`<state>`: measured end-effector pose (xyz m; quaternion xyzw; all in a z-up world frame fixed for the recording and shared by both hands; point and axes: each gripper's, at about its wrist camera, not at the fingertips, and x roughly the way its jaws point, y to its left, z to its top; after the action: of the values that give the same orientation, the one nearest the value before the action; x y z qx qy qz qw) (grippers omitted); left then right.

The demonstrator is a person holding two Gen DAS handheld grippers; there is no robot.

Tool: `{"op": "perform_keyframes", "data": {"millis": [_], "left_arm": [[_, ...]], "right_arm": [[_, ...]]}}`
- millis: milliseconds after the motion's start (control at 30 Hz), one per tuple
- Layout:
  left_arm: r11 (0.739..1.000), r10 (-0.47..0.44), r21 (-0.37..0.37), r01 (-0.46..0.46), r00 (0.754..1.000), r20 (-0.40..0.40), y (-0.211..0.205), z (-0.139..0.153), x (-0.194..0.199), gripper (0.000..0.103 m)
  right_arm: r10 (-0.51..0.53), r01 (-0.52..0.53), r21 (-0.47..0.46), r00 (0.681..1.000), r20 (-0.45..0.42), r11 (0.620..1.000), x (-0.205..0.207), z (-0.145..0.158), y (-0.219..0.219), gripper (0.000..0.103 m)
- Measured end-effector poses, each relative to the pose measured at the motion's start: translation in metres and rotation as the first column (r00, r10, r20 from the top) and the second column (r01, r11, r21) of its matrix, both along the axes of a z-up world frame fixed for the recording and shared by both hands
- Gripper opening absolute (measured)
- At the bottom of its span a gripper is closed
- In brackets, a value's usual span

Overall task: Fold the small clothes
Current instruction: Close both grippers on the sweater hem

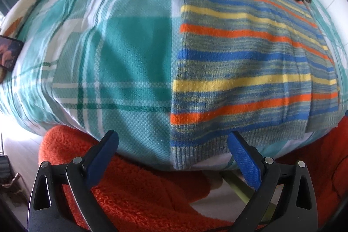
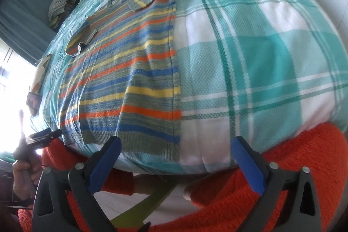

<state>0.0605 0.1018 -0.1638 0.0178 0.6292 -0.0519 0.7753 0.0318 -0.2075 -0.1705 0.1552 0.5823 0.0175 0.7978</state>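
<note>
Knit stuff like this striped sweater is soft and floppy — it lies flat on the plaid bedspread, sides seemingly folded in. Left gripper and right gripper both gape empty above its ribbed hem — pinch the corners there.

both claws, left claw and right claw, gape wide, angled downward.

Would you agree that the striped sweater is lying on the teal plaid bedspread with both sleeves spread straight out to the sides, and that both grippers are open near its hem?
Not quite: the sleeves are folded in over the body of the striped sweater, as the right wrist view shows. The rest holds: it lies on the teal plaid bedspread, and the left gripper and right gripper are open near its hem.
</note>
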Motion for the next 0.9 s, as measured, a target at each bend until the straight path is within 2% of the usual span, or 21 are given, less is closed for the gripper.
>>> {"op": "perform_keyframes", "data": {"millis": [33, 67, 100, 133, 200, 233, 267, 300, 400, 467, 500, 533, 600, 700, 733, 800, 833, 867, 900], "left_arm": [[1.000, -0.001, -0.014, 0.000, 1.000, -0.019, 0.001, -0.005, 0.002, 0.099], [1.000, 0.000, -0.021, -0.001, 0.999, -0.035, 0.001, -0.009, 0.004, 0.093], [1.000, 0.000, -0.025, -0.002, 0.999, -0.050, 0.001, -0.013, 0.006, 0.087], [0.999, -0.001, -0.032, -0.001, 0.998, -0.065, 0.001, -0.016, 0.006, 0.076], [0.997, -0.015, -0.072, 0.010, 0.997, -0.072, 0.000, -0.014, 0.004, 0.046], [0.995, -0.025, -0.100, 0.017, 0.997, -0.078, 0.001, -0.012, 0.002, 0.007], [0.991, -0.022, -0.130, 0.011, 0.996, -0.082, 0.004, -0.009, 0.000, 0.005], [0.990, -0.013, -0.141, 0.003, 0.997, -0.071, 0.008, -0.005, -0.004, 0.005], [0.988, 0.014, -0.156, -0.019, 0.999, -0.029, 0.023, 0.018, -0.013, 0.004], [0.986, 0.015, -0.163, -0.017, 1.000, -0.014, 0.030, 0.029, -0.018, 0.003], [0.990, 0.007, -0.140, -0.009, 1.000, -0.013, 0.029, 0.029, -0.019, 0.003], [0.995, -0.001, -0.104, -0.002, 1.000, -0.023, 0.030, 0.026, -0.015, 0.003], [1.000, -0.014, -0.024, 0.012, 0.998, -0.056, 0.023, 0.006, -0.011, 0.003], [1.000, 0.002, 0.014, 0.000, 0.994, -0.111, 0.018, -0.018, -0.003, 0.003], [1.000, -0.001, 0.026, 0.004, 0.994, -0.110, 0.016, -0.017, -0.002, 0.004], [0.998, -0.019, 0.050, 0.025, 0.995, -0.103, 0.014, -0.014, -0.003, 0.012], [0.998, -0.019, 0.061, 0.025, 0.995, -0.100, 0.013, -0.012, -0.003, 0.023], [0.997, -0.010, 0.079, 0.017, 0.995, -0.095, 0.016, -0.007, -0.005, 0.047], [0.996, 0.006, 0.094, 0.001, 0.997, -0.078, 0.013, 0.001, -0.006, 0.059]], "right_arm": [[0.008, -0.008, 0.024, 1.000, -0.009, 1.000, 0.005, -0.008, 0.001, 0.085], [0.019, -0.018, 0.050, 1.000, -0.015, 0.999, 0.010, -0.016, 0.002, 0.077], [0.033, -0.031, 0.078, 0.999, -0.026, 0.996, 0.014, -0.024, 0.005, 0.073], [0.054, -0.048, 0.104, 0.997, -0.049, 0.993, 0.019, -0.034, 0.007, 0.066], [0.068, -0.064, 0.047, 0.995, -0.070, 0.997, 0.023, -0.042, 0.010, 0.041], [0.075, -0.072, 0.038, 0.995, -0.069, 0.997, 0.023, -0.039, 0.009, 0.002], [0.080, -0.075, 0.074, 0.995, -0.062, 0.994, 0.022, -0.034, 0.005, 0.004], [0.077, -0.072, 0.078, 0.996, -0.053, 0.994, 0.019, -0.025, 0.000, 0.004], [0.100, -0.101, -0.063, 0.995, -0.023, 0.993, 0.011, 0.012, -0.007, 0.004], [0.098, -0.098, -0.111, 0.995, -0.011, 0.989, 0.008, 0.034, -0.010, 0.004], [0.104, -0.104, -0.136, 0.995, -0.011, 0.985, 0.008, 0.039, -0.008, 0.004], [0.113, -0.114, -0.157, 0.993, -0.020, 0.981, 0.009, 0.038, -0.003, 0.004], [0.113, -0.124, -0.182, 0.991, -0.069, 0.976, 0.017, 0.015, 0.002, 0.004], [0.075, -0.107, -0.199, 0.983, -0.165, 0.974, 0.025, -0.041, -0.003, 0.003], [0.052, -0.081, -0.187, 0.986, -0.157, 0.979, 0.027, -0.043, -0.006, 0.003], [0.039, -0.066, -0.168, 0.987, -0.156, 0.984, 0.031, -0.036, -0.009, 0.005], [0.052, -0.079, -0.161, 0.985, -0.165, 0.984, 0.032, -0.033, -0.009, 0.011], [0.071, -0.096, -0.136, 0.981, -0.181, 0.986, 0.033, -0.030, -0.011, 0.025], [0.088, -0.114, -0.113, 0.974, -0.211, 0.987, 0.034, -0.027, -0.015, 0.036]]}}
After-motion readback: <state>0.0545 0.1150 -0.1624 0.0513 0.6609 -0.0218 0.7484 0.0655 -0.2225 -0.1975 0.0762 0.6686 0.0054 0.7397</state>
